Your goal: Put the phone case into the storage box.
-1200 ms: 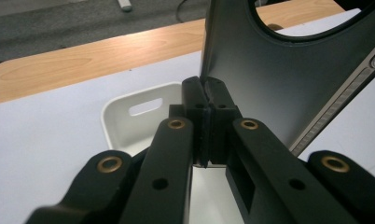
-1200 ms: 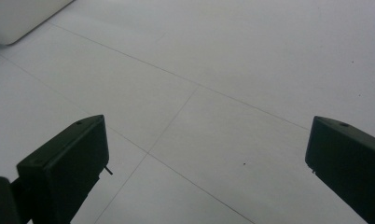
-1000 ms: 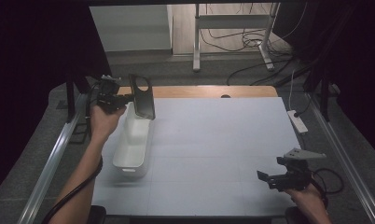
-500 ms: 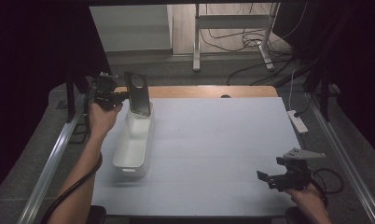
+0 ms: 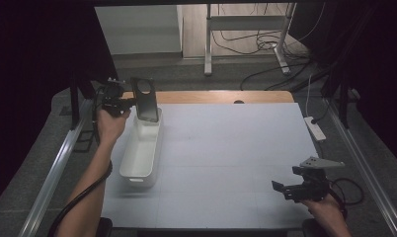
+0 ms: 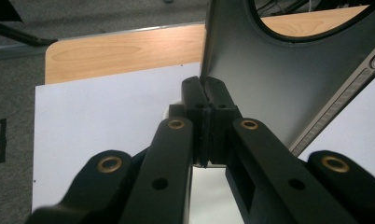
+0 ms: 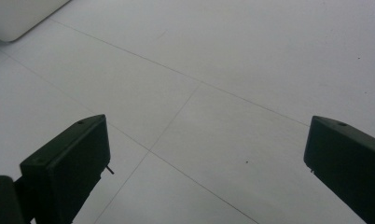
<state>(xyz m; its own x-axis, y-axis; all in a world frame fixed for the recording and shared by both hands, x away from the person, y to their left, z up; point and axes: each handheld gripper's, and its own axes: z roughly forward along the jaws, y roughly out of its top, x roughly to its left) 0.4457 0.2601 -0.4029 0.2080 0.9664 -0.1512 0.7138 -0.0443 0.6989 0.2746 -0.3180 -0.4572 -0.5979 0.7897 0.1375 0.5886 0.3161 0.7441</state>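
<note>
A dark flat phone case point(image 5: 145, 98) with a round camera hole stands upright over the far end of a white oblong tub point(image 5: 142, 153). My left gripper point(image 5: 128, 102) is shut on its left edge, held in a hand at the table's far left. In the left gripper view the jaws pinch the case's thin edge point(image 6: 205, 84), and the case point(image 6: 288, 79) spreads to the right. My right gripper point(image 5: 281, 188) rests low at the table's front right, open, with bare table between its jaws point(image 7: 204, 154).
The white table sheet point(image 5: 236, 148) lies over a wooden top point(image 5: 211, 97) that shows at the far edge. Metal rails point(image 5: 53, 177) run down both sides. A white power strip point(image 5: 315, 128) lies at the right edge. The tub's corner point(image 7: 22, 16) appears in the right gripper view.
The left hand has carried the phone case a little to the left and lower over the tub's far end. The right gripper has stayed put.
</note>
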